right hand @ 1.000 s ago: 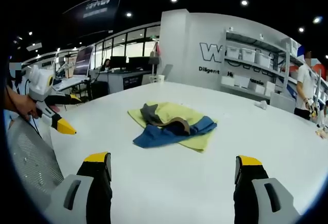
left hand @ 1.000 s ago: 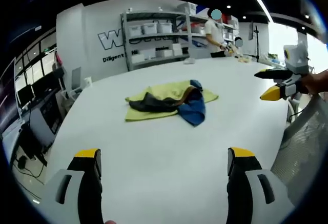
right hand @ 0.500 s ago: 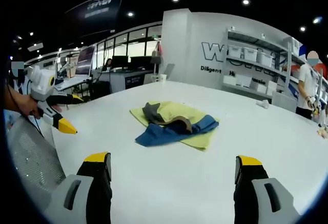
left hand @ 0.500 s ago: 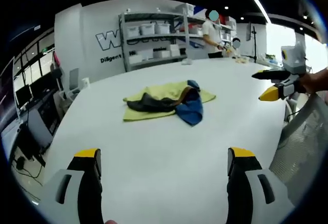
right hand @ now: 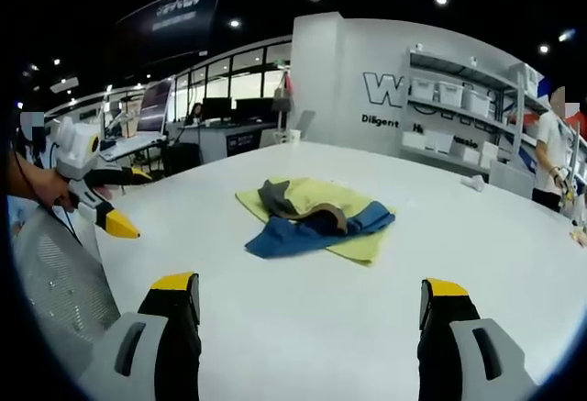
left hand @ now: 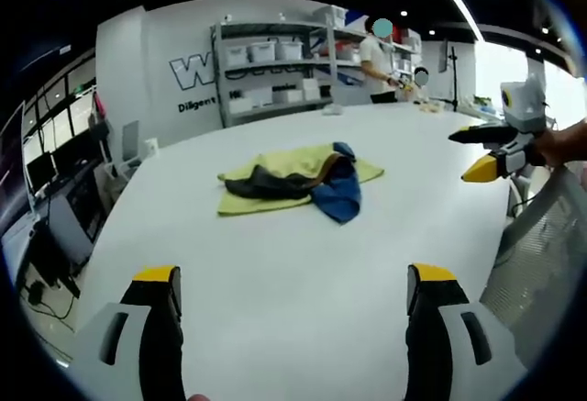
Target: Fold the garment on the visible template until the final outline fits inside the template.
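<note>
White table (left hand: 275, 263), large, rounded. Left gripper (left hand: 293, 282): jaws wide apart, holding nothing, above the near table edge. Right gripper (right hand: 307, 291): jaws likewise spread and bare. Mid-table: crumpled garment (left hand: 312, 181), blue and dark, lying on yellow-green template (left hand: 243, 201). Far: shelving (left hand: 275, 75) with bins, a person (left hand: 378, 61) standing beside it.

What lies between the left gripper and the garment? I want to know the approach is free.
Bare white table, as the left gripper view shows: nothing sits between the open left gripper and the crumpled garment on the yellow template.
</note>
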### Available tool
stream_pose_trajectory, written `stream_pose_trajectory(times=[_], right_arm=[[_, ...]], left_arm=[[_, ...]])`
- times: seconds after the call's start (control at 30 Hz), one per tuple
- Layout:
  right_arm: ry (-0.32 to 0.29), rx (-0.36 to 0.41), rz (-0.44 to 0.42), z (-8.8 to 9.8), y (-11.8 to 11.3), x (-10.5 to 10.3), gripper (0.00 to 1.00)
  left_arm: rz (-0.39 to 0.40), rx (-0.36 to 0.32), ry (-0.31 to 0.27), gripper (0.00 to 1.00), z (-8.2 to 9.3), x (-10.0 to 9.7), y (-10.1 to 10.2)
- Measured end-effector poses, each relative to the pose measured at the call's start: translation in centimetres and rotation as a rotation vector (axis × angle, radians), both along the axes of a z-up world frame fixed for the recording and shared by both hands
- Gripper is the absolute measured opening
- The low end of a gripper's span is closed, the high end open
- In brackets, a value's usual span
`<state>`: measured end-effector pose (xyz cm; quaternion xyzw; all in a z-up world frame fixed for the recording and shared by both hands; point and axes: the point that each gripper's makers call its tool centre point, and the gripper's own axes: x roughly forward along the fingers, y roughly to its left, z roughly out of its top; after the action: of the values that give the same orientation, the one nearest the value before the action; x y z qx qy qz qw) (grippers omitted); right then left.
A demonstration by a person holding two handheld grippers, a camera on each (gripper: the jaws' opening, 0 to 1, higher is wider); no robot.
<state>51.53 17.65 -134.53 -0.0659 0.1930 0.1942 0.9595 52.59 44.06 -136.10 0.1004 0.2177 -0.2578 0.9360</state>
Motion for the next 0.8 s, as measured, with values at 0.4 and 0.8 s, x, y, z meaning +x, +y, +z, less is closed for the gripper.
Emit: stream_pose_trajectory(times=[0.4,0.8], right_arm=[[0.006,0.003,0.002,-0.13,-0.01,0.03,0.98],[0.008,0.012,0.002,-0.07,0.04,0.08,0.98]], left_arm=[[-0.005,0.007,0.005,0.99,-0.17,-0.06,-0.09],[0.004,0.004,0.012,0.98,-0.25,-0.09,0.01]])
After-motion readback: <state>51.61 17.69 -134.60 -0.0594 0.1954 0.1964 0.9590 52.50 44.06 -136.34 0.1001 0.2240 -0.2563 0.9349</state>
